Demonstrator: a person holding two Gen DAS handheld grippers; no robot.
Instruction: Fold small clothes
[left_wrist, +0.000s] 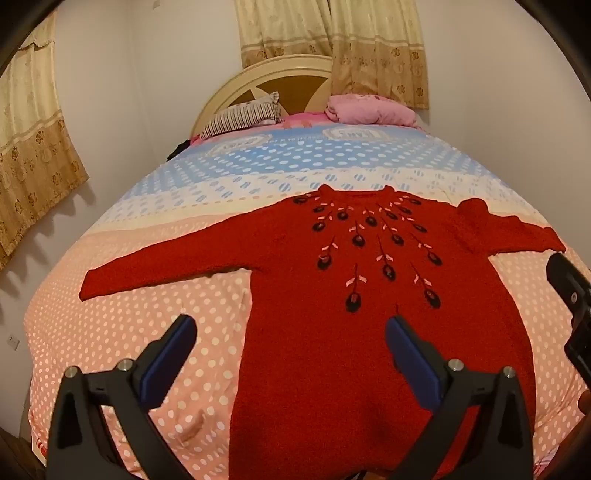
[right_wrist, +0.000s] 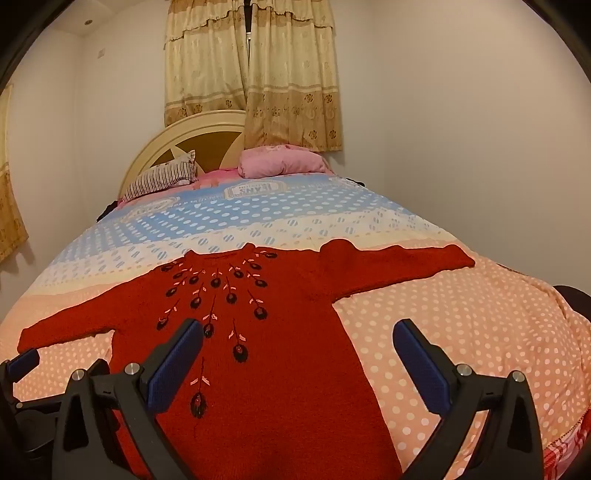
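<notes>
While both claws hang over the near end of the bed (left_wrist: 110, 332), the red sweater (left_wrist: 332, 295) lies flat and face up on the dotted bedspread, its neck toward the headboard at the top of the frame and its hem running off the bottom edge between the claw arms, so its long axis runs from bottom to top of both views. Its two sleeves are spread out sideways: one reaches toward the left middle of the left wrist view, the other toward the right middle of the right wrist view. In the left wrist view the left claw (left_wrist: 291, 343) stands wide open with nothing between its blue pads; its left finger sits over bare bedspread and its right finger over the sweater's body, so the sweater's left side seam lies in the gap just ahead. In the right wrist view the right claw (right_wrist: 299, 347) is likewise wide open and empty, its left finger over the body and its right finger over bedspread, straddling the right side seam. Each claw seems to be apart from the cloth rather than touching it, though the fisheye makes that hard to judge. No fold has been made yet. My guess is that a sleeve goes first, and each sleeve lies up and outward from the claw on its own side, the left one nearer the left claw.
</notes>
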